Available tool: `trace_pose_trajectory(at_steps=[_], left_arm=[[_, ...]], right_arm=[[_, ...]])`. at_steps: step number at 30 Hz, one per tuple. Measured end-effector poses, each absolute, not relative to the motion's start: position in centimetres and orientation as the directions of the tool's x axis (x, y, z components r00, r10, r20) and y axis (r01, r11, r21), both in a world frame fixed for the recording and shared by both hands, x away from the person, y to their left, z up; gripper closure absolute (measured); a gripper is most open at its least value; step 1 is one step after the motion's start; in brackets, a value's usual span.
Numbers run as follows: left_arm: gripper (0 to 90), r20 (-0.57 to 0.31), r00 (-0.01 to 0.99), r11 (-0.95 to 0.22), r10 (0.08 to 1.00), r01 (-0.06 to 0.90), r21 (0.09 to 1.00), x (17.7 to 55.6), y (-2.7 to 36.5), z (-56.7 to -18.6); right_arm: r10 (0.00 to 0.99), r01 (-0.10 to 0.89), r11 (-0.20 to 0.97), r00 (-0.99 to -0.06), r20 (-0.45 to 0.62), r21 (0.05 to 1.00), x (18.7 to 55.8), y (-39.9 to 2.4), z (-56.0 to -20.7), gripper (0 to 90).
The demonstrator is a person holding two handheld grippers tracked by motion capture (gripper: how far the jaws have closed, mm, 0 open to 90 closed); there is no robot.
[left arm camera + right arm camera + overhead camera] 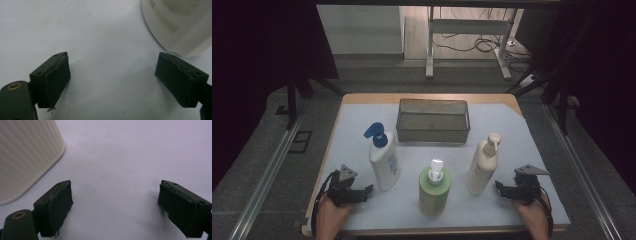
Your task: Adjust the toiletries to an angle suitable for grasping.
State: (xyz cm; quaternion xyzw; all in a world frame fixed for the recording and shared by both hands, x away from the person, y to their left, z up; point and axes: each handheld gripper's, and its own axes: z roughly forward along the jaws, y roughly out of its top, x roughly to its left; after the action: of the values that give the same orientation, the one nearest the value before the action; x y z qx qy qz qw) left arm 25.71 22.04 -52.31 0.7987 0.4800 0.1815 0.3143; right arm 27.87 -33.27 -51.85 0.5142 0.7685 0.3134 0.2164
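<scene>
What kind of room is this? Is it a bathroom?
Probably not: it looks like a lab or workshop. The pump bottles stand on a work table ringed by metal rails, with cables on the floor behind.

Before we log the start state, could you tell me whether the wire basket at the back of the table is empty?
Empty, as far as the high view shows: the wire basket has only bare mesh inside, and all three bottles stand outside it.

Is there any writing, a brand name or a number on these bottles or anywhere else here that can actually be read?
None can be read with certainty.
White bottle with the blue pump: a blue label panel, print too small to read.
Same bottle's base in the left gripper view: small dark characters by the rim, blurred.
Green bottle, cream bottle and mesh basket: no lettering visible.
</scene>
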Motion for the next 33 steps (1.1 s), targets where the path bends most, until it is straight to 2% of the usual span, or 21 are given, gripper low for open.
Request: trace_pose_trajectory(at_steps=[23, 26, 28, 33], left_arm=[[12.4, -0.021, 0.471, -0.334, 0.882, 0.654, 0.678, 25.72, 22.14, -52.36], [12.4, -0.020, 0.471, -0.334, 0.882, 0.654, 0.678, 25.72, 22.14, -52.35], [12.4, -0.021, 0.472, -0.334, 0.882, 0.654, 0.678, 25.72, 22.14, -52.36], [12.4, -0.021, 0.471, -0.334, 0.882, 0.654, 0.678, 25.72, 22.14, -52.36]], right_arm=[[0.924, 0.656, 0.274, -0.381, -0.004, 0.703, 27.94, -33.35, -51.82, 12.6], [0.927, 0.659, 0.265, -0.375, 0.003, 0.704, 27.89, -33.41, -51.75, 14.7], [0.929, 0.656, 0.258, -0.369, 0.003, 0.709, 27.75, -33.59, -51.63, 20.7], [0.928, 0.657, 0.243, -0.371, 0.026, 0.714, 27.54, -34.04, -51.46, 26.0]])
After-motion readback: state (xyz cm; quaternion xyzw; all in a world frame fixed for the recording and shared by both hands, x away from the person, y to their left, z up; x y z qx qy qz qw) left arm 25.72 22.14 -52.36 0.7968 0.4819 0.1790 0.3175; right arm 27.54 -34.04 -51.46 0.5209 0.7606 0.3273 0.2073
